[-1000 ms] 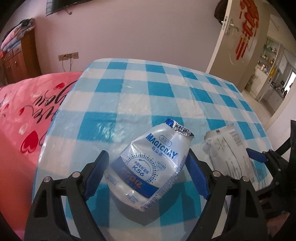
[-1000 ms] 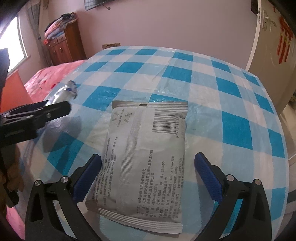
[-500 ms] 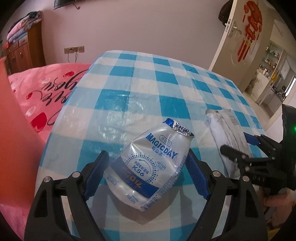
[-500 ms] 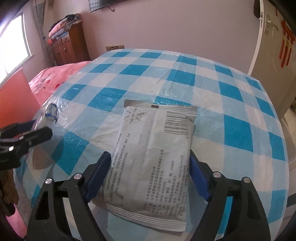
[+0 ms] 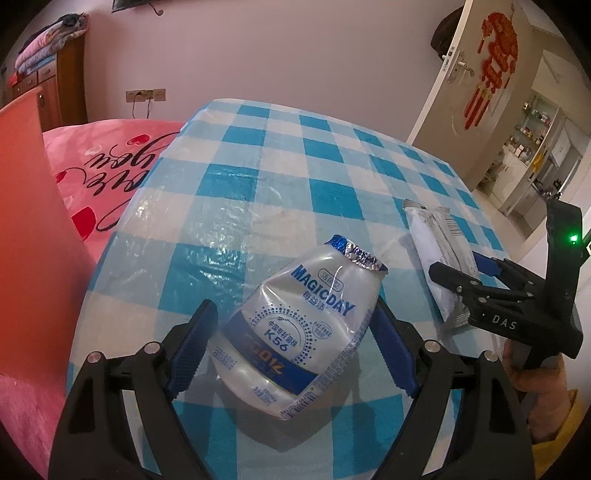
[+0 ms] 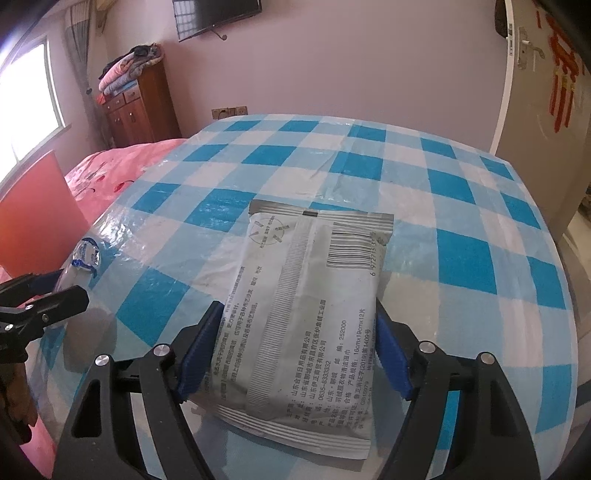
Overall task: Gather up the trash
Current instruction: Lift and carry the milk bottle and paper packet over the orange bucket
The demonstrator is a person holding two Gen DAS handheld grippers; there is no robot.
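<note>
Crushed plastic bottle (image 5: pixel 295 332) is clamped in the left gripper (image 5: pixel 291 343), lifted above the checked counter (image 6: pixel 461 206). Right gripper (image 6: pixel 295 347) jaws have just been closing onto the grey packet (image 6: pixel 306 317); the slippery film may slide out.

Blue and white checked tablecloth (image 6: pixel 424 177) stretches out ahead of the fingers. Plain pale wall (image 6: pixel 351 55) past that, with a TV (image 6: pixel 218 14) mounted high. Off to the left: a wooden dresser (image 6: pixel 140 107) piled with folded blankets (image 6: pixel 125 70), a bright window (image 6: pixel 29 107) and a pink bedspread (image 5: pixel 107 166). Door (image 5: pixel 480 85) with red decoration to the right.
</note>
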